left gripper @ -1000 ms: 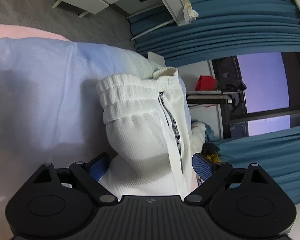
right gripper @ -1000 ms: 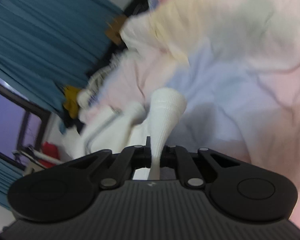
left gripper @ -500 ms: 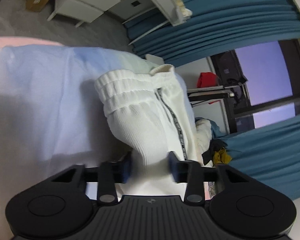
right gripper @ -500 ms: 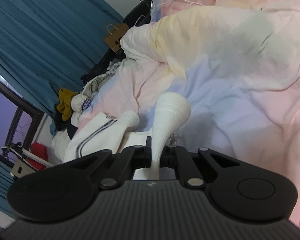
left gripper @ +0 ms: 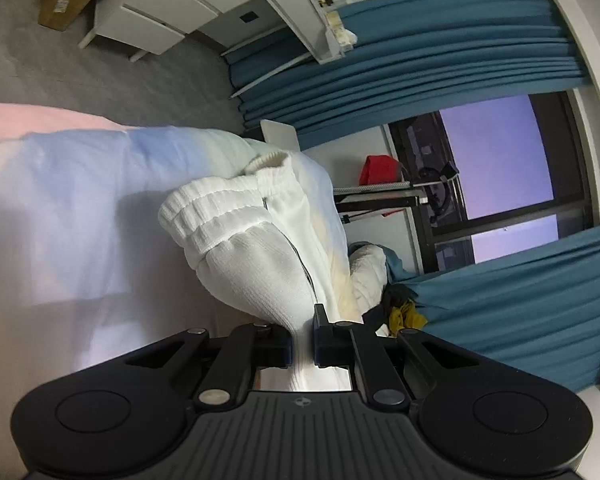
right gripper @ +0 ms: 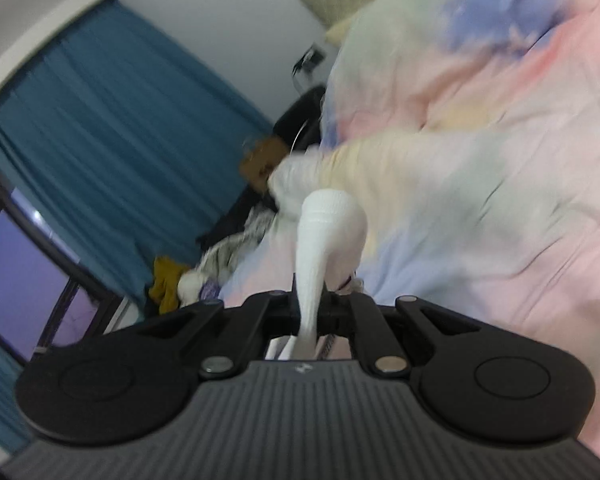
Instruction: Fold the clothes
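White trousers over the bed, bunched and pinched in clenched left gripper jaws; cuff pinched in clenched right gripper jaws.

Blur and hidden folds
The pastel pink-and-blue bedspread smears with motion; the white ribbed knit trousers vanish beneath the black left gripper.
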